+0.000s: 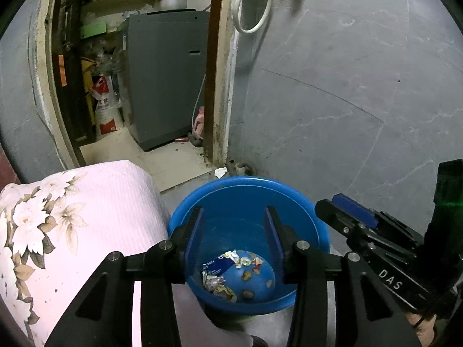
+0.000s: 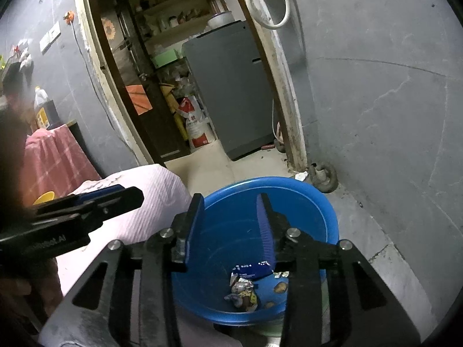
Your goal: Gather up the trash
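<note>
A blue plastic bucket (image 1: pixel 301 217) stands on the grey floor and holds crumpled wrappers and scraps (image 1: pixel 222 274) at its bottom. It also shows in the right wrist view (image 2: pixel 318 202), with the trash (image 2: pixel 246 289) inside. My left gripper (image 1: pixel 234 217) is open and empty above the bucket's mouth. My right gripper (image 2: pixel 230 205) is open and empty above the same bucket. The right gripper shows at the right of the left wrist view (image 1: pixel 353 211); the left gripper shows at the left of the right wrist view (image 2: pixel 115 195). A white scrap (image 1: pixel 220 172) lies on the floor by the door frame.
A pink floral pillow (image 1: pixel 72 217) lies just left of the bucket. Behind is a doorway with a brown frame (image 1: pixel 215 72), a grey appliance (image 1: pixel 167 75) and a red-and-white sack (image 1: pixel 107 104). A grey wall (image 1: pixel 347 72) stands on the right.
</note>
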The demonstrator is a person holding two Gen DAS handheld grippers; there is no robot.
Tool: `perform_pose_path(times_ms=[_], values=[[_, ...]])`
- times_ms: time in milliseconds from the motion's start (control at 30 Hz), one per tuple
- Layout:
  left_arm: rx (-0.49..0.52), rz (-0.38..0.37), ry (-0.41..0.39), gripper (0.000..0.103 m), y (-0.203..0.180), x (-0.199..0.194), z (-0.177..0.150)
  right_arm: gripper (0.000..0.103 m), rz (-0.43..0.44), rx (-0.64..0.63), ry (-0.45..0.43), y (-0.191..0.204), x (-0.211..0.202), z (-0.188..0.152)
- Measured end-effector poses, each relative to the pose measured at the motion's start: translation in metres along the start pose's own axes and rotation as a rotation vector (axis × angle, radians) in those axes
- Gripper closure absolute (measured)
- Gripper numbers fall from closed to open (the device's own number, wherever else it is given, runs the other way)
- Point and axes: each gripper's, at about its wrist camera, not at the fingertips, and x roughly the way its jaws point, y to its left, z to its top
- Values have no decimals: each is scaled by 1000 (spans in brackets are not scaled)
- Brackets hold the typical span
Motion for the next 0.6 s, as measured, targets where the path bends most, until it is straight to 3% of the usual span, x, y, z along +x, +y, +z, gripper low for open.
perform_pose_path(times_ms=[600], values=[[-37,22,-87,58,1,-67,0,43,11,-34,-58,30,-46,14]])
